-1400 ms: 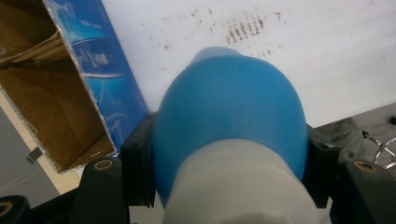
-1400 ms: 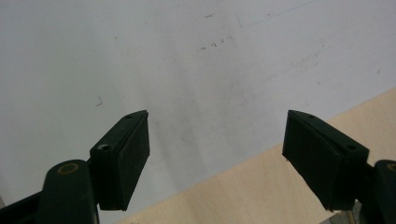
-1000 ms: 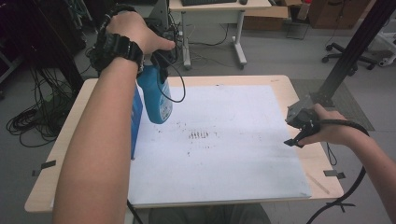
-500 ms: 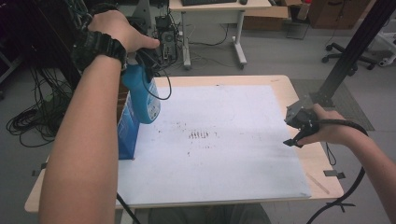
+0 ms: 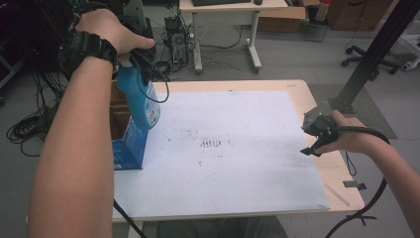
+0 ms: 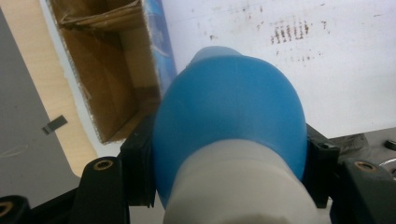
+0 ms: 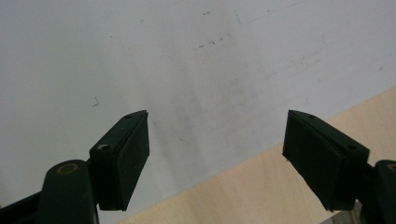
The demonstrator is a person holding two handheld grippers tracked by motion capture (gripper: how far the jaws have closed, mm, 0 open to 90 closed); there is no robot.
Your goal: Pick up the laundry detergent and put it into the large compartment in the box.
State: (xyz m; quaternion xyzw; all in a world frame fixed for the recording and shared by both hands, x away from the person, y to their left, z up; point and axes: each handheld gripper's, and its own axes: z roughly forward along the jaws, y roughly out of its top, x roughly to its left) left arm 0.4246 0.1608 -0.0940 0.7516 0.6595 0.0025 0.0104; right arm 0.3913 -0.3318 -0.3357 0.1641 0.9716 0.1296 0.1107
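Left gripper [image 5: 132, 58] clamped on blue bottle [image 5: 140, 101] at neck, just below white cap; jaws pinch both sides, seen close in left gripper view. Bottle [image 6: 231, 116] hangs in air, tilted, over right edge of open cardboard box [image 5: 128, 144] at table's left side. Box [image 6: 105, 70] interior bare brown card. Right gripper [image 5: 313, 135] hovers low at right edge of white sheet [image 5: 237, 163], jaws spread wide, nothing between them. Smudged marks [image 5: 213, 144] on sheet centre. Table [image 5: 341, 183] wood showing past sheet.
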